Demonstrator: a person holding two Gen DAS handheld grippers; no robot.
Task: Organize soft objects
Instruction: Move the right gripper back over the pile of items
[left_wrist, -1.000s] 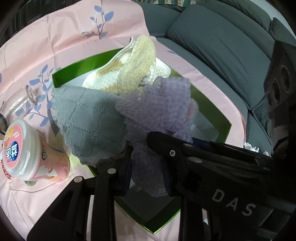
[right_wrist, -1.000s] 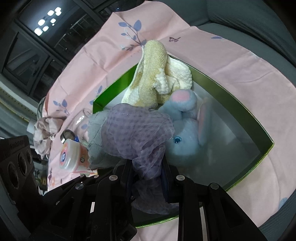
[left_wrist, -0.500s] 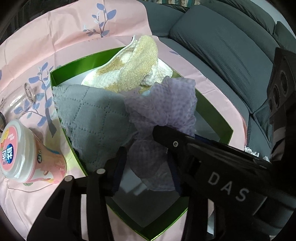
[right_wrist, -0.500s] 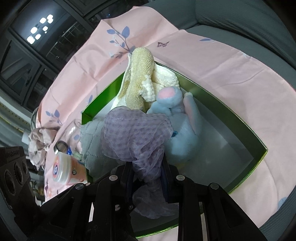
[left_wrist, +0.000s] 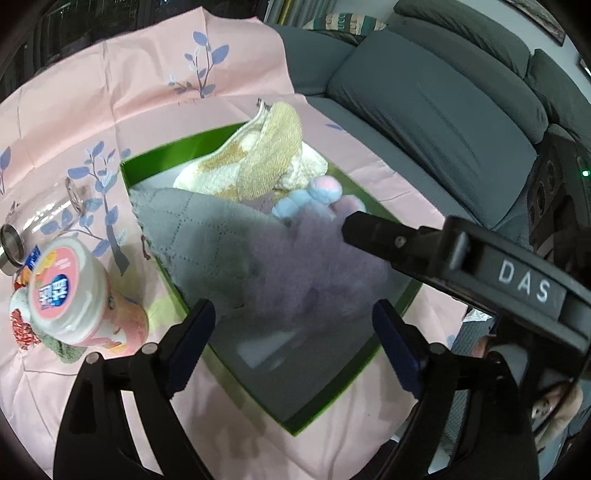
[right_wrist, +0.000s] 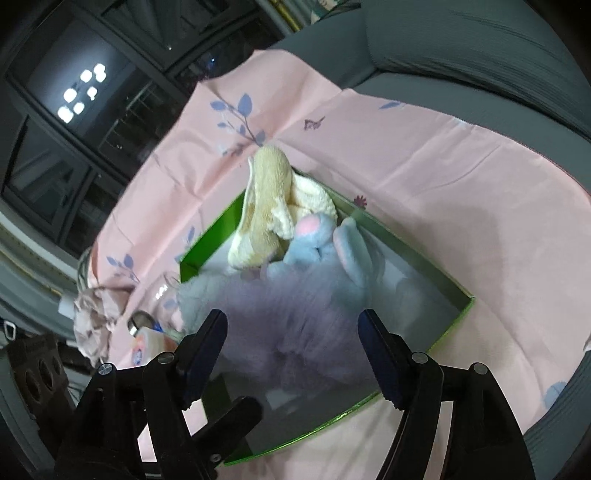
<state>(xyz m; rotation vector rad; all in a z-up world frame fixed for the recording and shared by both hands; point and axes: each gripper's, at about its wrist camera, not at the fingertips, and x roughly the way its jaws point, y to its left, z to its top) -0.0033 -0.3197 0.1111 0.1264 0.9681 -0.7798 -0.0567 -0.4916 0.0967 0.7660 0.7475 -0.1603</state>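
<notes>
A green box (left_wrist: 334, 397) (right_wrist: 452, 317) lies on a pink cloth. In it are a cream and tan towel (left_wrist: 258, 166) (right_wrist: 264, 206), a grey quilted cloth (left_wrist: 199, 236) (right_wrist: 197, 295), a blue plush bunny (left_wrist: 306, 201) (right_wrist: 328, 251) and a blurred purple mesh cloth (left_wrist: 314, 284) (right_wrist: 288, 325). My left gripper (left_wrist: 293, 328) is open above the purple cloth. My right gripper (right_wrist: 293, 338) is open above it too; its finger (left_wrist: 373, 230) crosses the left wrist view. The purple cloth lies loose over the bunny and grey cloth.
A pink lidded cup (left_wrist: 70, 295) (right_wrist: 147, 341) stands left of the box, beside a glass jar (left_wrist: 33, 229). A crumpled pink cloth (right_wrist: 94, 317) lies further left. A grey sofa (left_wrist: 443, 99) surrounds the pink floral cloth (left_wrist: 110, 92).
Both grippers were shut on the purple mesh cloth and have opened. The cloth has dropped into the box onto the bunny and grey cloth. Both grippers have pulled back and up.
</notes>
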